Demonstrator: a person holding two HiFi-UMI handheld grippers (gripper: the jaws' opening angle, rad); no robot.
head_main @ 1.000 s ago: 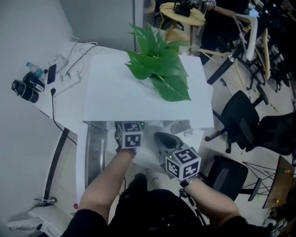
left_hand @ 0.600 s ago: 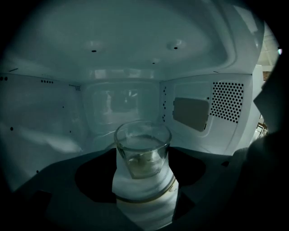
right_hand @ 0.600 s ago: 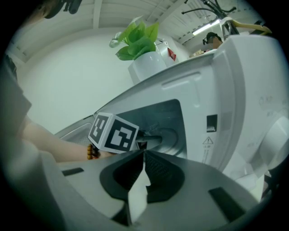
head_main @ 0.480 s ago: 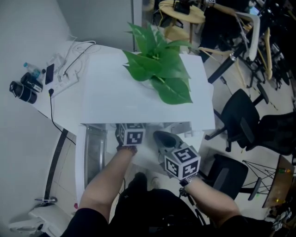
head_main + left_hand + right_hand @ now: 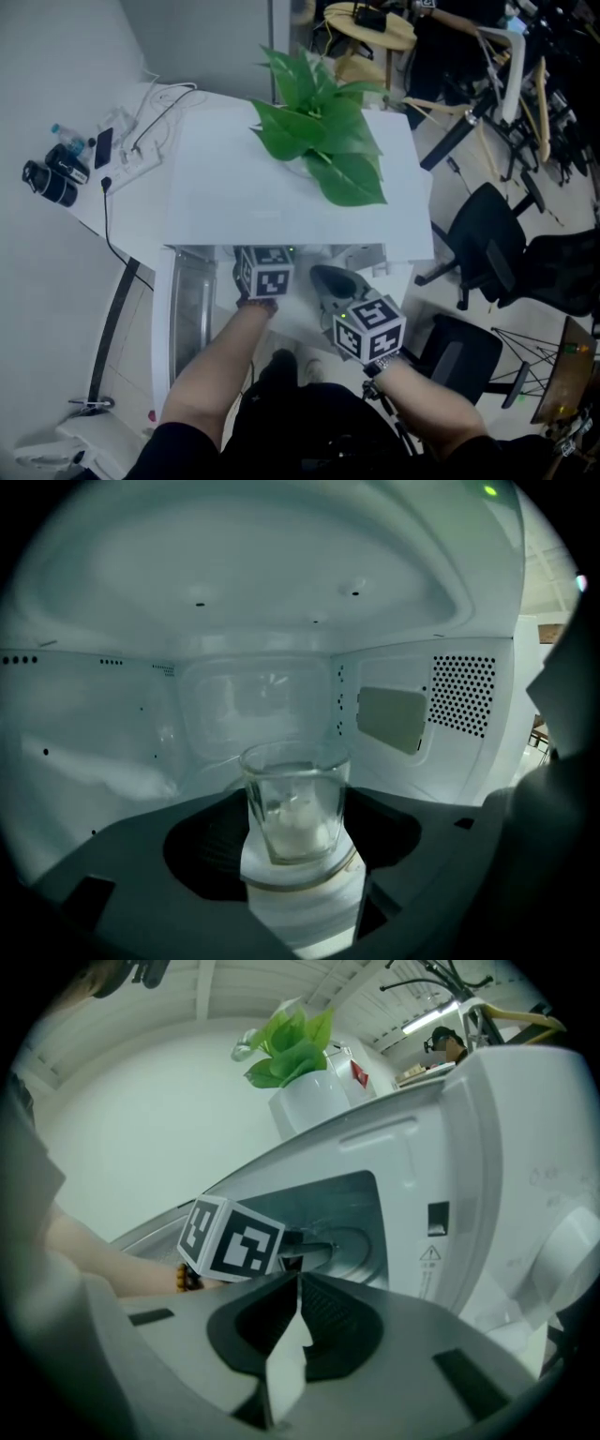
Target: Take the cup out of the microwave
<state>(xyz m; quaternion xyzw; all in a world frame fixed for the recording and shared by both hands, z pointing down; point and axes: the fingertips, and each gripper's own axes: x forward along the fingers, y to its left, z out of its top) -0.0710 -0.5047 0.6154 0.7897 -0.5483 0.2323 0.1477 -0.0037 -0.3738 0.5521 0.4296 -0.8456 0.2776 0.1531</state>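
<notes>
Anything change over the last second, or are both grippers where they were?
Nothing visibly moved in the head view. The left gripper is inside the microwave, jaws closing around the glass cup, not pressing it yet. The right gripper stays outside, jaws together.

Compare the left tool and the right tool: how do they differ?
The left tool reaches inside the microwave; the right tool sits outside its opening. The left tool's jaws stand apart, closing around the glass cup; the right tool's are together, empty. Both point toward the microwave.
</notes>
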